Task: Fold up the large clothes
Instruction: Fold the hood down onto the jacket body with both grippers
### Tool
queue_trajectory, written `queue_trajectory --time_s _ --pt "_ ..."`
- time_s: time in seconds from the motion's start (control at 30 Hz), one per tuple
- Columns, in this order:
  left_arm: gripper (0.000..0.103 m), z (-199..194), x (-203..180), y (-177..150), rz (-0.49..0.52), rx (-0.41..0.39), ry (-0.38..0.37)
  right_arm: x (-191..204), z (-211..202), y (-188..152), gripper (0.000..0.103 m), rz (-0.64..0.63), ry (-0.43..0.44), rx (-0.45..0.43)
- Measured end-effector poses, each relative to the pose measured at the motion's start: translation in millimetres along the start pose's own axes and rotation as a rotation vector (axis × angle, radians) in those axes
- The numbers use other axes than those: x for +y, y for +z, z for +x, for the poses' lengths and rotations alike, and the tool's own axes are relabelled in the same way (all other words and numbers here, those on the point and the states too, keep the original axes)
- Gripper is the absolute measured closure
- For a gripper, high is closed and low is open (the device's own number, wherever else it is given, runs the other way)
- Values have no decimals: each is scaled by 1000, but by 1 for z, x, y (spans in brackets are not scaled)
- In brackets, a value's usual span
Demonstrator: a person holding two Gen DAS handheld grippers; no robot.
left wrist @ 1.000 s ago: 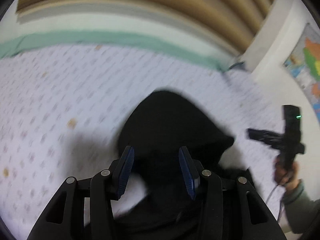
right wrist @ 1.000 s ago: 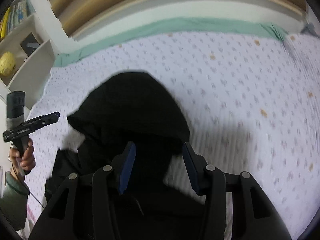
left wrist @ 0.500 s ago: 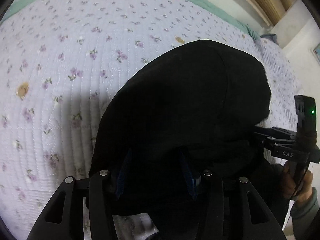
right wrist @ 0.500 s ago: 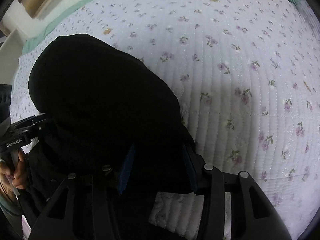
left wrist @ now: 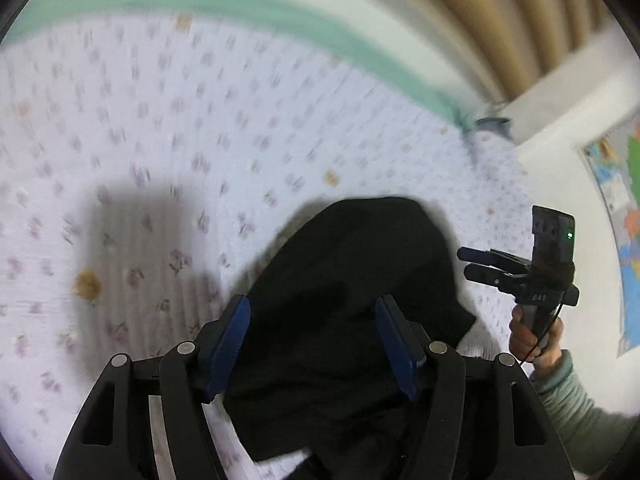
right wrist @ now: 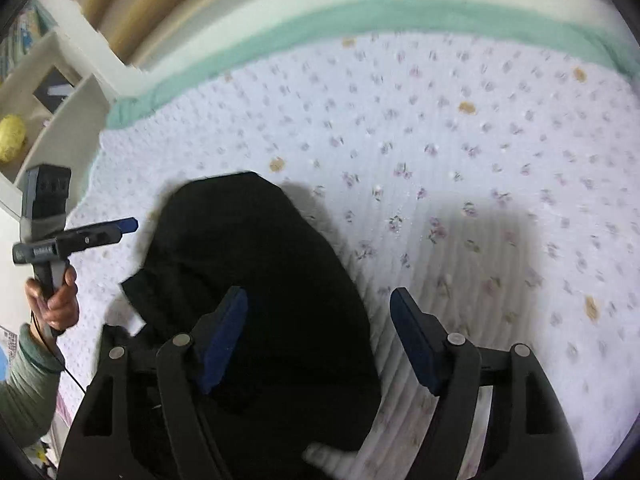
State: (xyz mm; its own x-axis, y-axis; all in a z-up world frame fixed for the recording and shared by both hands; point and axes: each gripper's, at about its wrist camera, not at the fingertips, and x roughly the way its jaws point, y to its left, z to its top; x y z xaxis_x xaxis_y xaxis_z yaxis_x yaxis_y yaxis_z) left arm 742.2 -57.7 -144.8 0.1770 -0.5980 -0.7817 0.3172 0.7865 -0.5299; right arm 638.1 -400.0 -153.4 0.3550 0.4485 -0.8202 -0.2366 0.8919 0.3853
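Left claw (left wrist: pixel 312 330): blue-padded fingers spread apart, nothing between the pads. It hangs above the black garment (left wrist: pixel 352 288), which fills the gap between the fingers in the left wrist view. No visible contact with the cloth.

Right claw (right wrist: pixel 318 328): fingers likewise spread wide, pads empty. Its left finger sits over the black garment (right wrist: pixel 260 272); its right finger is over bare quilt. From the left wrist view the right claw (left wrist: pixel 466 262) shows side-on at the right, held in a hand (left wrist: pixel 534 334) with a grey-green sleeve, just beside the garment's right edge and apart from it.

From the right wrist view the left claw (right wrist: pixel 130 226) shows at the left, held in the other hand (right wrist: pixel 56 300), near the garment's upper left edge.

Garment: black, bunched into a rounded heap with a hood-like dome at its far end, lying on the bed near the near edge. Folds are hard to read because the cloth is very dark.

Bed: white quilt (left wrist: pixel 160 140) with small purple flowers and a few tan spots, mint-green trim (right wrist: pixel 400 12) along the far side. Left wrist view is motion-blurred.

Surroundings: white shelf (right wrist: pixel 60 112) with a yellow object (right wrist: pixel 12 138) at the left; map poster (left wrist: pixel 622 200) on the right wall.
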Motion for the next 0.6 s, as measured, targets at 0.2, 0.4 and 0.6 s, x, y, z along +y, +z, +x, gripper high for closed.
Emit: queue_trajectory --time_s 0.2,0.4,0.6 --pt "38 55 24 0 -51 100 -71 -16 69 -2 29 24 95 166" --pt "84 9 -3 -35 54 -21 -71 41 17 -29 81 -205 -2 46" --pt "84 -78 -66 -116 262 -108 -4 101 -77 -96 82 -347 -82 -92"
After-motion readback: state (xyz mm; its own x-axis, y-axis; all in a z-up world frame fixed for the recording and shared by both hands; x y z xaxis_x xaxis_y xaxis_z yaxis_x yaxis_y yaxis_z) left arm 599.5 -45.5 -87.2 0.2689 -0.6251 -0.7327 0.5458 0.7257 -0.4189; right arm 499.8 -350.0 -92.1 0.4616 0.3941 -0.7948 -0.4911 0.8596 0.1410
